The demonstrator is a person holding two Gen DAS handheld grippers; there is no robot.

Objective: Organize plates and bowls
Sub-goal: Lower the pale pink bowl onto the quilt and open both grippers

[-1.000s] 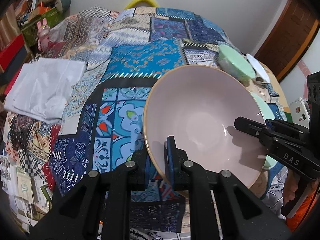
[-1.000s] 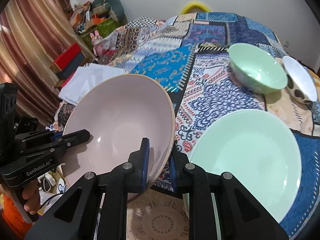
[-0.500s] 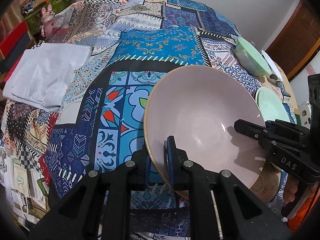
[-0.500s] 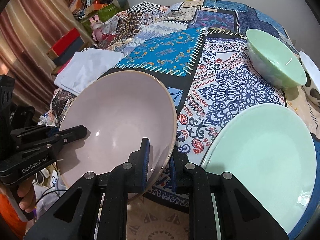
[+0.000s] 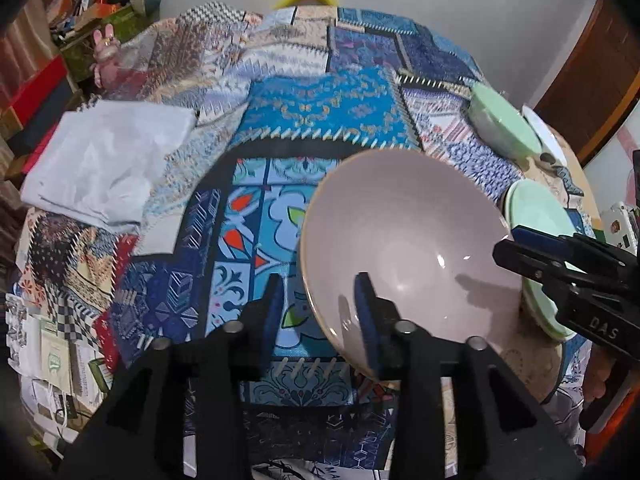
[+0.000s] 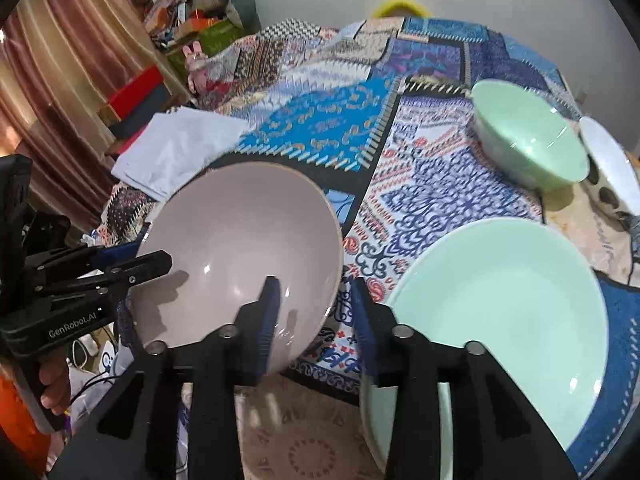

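A wide pink bowl (image 5: 408,248) sits low on the patchwork tablecloth (image 5: 320,120) near its front edge. My left gripper (image 5: 320,308) straddles the bowl's left rim. Its jaws are opening, and there is a gap on each side of the rim. My right gripper (image 6: 316,310) straddles the opposite rim of the pink bowl (image 6: 240,248), jaws also opening, pads off the rim. Each gripper shows in the other's view: the right gripper (image 5: 516,246) and the left gripper (image 6: 152,260). A pale green plate (image 6: 500,312) lies just right of the bowl.
A green bowl (image 6: 528,136) and a white spotted bowl (image 6: 612,164) stand at the far right. A folded white cloth (image 5: 104,160) lies at the left. Boxes and clutter (image 6: 192,24) are stacked beyond the table by a curtain.
Both grippers were shut on the pink bowl's rim; now both pairs of jaws have spread apart and let go of it. The bowl sits lower, nearer the cloth.
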